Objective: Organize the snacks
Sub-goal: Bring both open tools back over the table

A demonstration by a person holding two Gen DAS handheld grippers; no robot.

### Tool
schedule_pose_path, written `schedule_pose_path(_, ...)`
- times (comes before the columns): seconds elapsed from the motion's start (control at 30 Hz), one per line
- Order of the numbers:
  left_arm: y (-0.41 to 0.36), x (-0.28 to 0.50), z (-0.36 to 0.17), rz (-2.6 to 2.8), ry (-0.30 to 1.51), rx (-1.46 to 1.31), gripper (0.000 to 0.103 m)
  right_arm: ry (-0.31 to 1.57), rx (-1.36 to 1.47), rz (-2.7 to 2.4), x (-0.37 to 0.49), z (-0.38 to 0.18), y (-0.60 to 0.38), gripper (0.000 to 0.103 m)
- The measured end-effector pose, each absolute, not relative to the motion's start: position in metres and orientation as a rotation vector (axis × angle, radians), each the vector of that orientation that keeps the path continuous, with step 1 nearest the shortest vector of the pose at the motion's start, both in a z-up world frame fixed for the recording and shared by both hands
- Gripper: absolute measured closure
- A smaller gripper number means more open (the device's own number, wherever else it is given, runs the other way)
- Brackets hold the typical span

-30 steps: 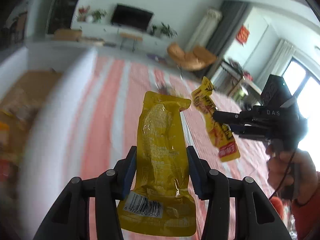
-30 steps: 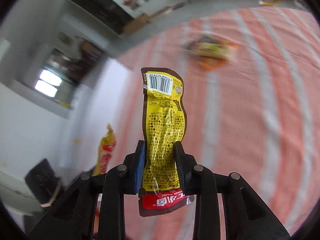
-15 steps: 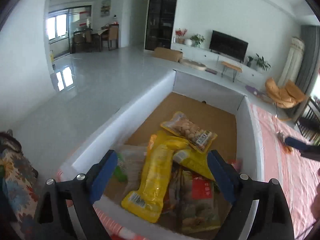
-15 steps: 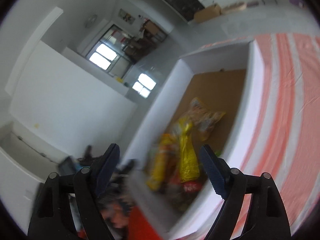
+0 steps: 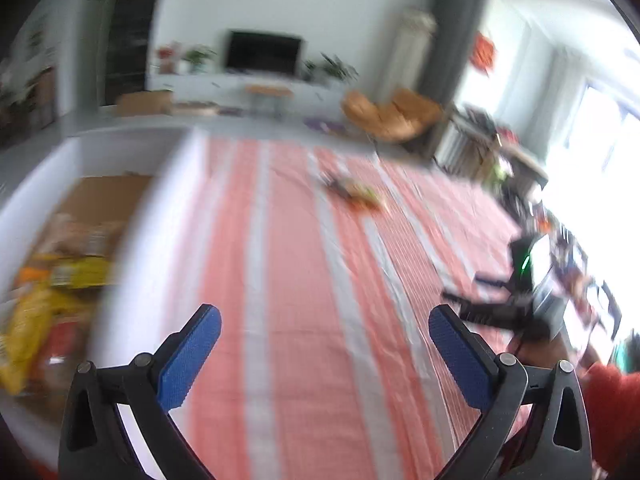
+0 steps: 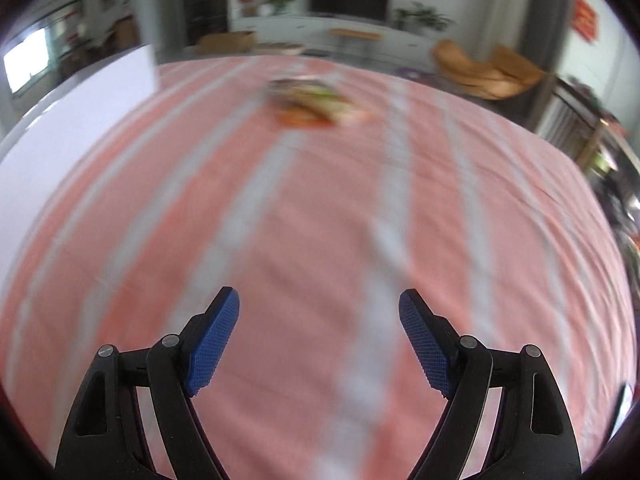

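Both sets of fingers stood wide apart with nothing between them: the left gripper (image 5: 325, 342), whose jaws had just been opening, and the right gripper (image 6: 319, 326), whose jaws had just been opening too. Each pointed down at the striped pink cloth (image 5: 288, 320). At the left edge of the left wrist picture was the white box (image 5: 132, 240), and blurry yellow and orange snack packs (image 5: 36, 304) lay inside it. One more snack pack (image 6: 310, 106) lay alone on the cloth, near the top middle of the right wrist picture, well away from both grippers. It was too blurry to tell what kind it was. At the right edge of the left wrist picture the right gripper showed as a dark shape over the cloth. It looked like the drop-off step was done and the step in hand was going for the last pack. The next move would need one gripper to reach far across the cloth, come down over the pack, and close on it.
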State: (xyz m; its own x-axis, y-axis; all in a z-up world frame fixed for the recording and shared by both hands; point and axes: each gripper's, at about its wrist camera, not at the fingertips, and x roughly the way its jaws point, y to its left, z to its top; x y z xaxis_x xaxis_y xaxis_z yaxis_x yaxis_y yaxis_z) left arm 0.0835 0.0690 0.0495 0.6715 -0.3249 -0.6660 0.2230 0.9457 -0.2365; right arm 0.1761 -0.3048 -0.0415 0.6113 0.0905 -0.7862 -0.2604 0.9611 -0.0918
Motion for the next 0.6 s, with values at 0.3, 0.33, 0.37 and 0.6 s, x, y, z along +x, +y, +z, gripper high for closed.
schedule_pose_path(0.3,0.009,0.177,-0.034,-0.224,0.903,-0.02,0.0,0.894,-0.12,0.106,0.185,-0.064,-0.357,0.011)
schedule_pose_path(0.33,0.008,0.187,-0.04,-0.214,0.915,-0.019,0.0,0.905,-0.095,0.105,0.189,-0.066,-0.36,0.009)
schedule_pose_path(0.37,0.007,0.195,-0.049,-0.204,0.931,-0.017,0.0,0.914,-0.069,0.106,0.189,-0.066,-0.365,0.008)
schedule_pose_path(0.6,-0.005,0.211,-0.082,-0.165,0.972,0.05,0.0,0.915,-0.065,0.097,0.189,-0.069,-0.364,0.007)
